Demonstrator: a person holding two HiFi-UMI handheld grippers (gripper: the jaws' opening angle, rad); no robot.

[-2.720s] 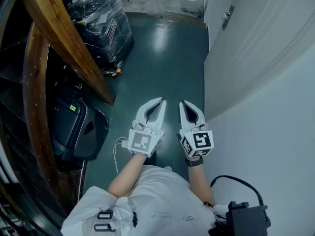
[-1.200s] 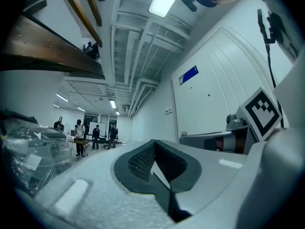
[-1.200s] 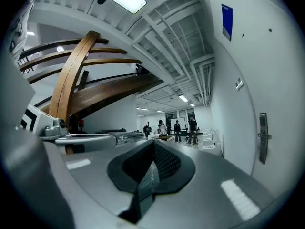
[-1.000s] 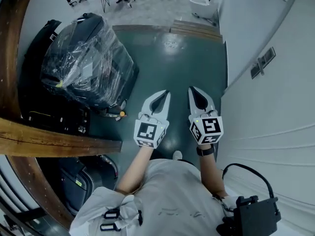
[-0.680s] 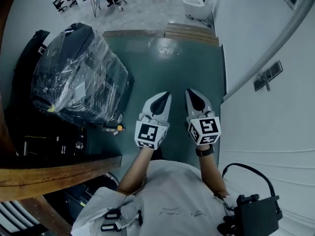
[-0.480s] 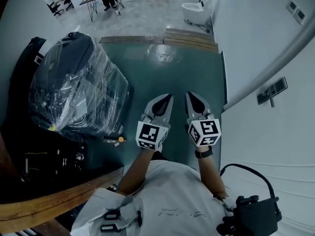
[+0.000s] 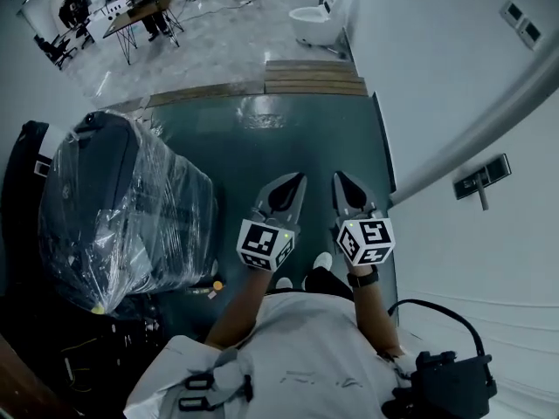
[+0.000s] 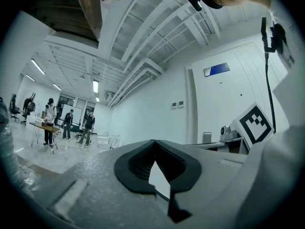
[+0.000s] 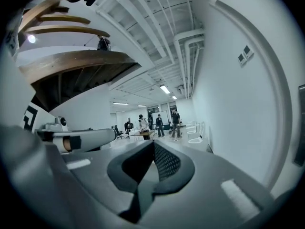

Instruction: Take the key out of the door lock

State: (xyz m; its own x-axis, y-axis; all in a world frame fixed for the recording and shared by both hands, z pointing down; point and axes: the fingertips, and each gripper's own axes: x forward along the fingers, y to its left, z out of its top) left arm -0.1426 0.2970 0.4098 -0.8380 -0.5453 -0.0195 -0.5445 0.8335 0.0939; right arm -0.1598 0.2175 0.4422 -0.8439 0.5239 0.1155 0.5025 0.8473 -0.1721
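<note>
I've got both grippers clenched and empty: left gripper [image 7: 295, 182], right gripper [image 7: 339, 180], matte grey shells over a glossy teal floor [image 7: 288, 138]. There's a crinkly plastic-wrapped bundle [image 7: 131, 208] to the left. The lock [image 7: 482, 179], a dark plate on the smooth white door [image 7: 507, 234], is well apart to the right. I can't make out the key.

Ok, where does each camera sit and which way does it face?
Head view: on the person's head, looking steeply down at the green floor; shows both forearms, left gripper and right gripper.
Left gripper view: on the left gripper, looking along its shut jaws toward the far hall; right gripper's marker cube at right.
Right gripper view: on the right gripper, along its shut jaws, same hall; left gripper at left.
Shared: both gripper views show the table with people.
</note>
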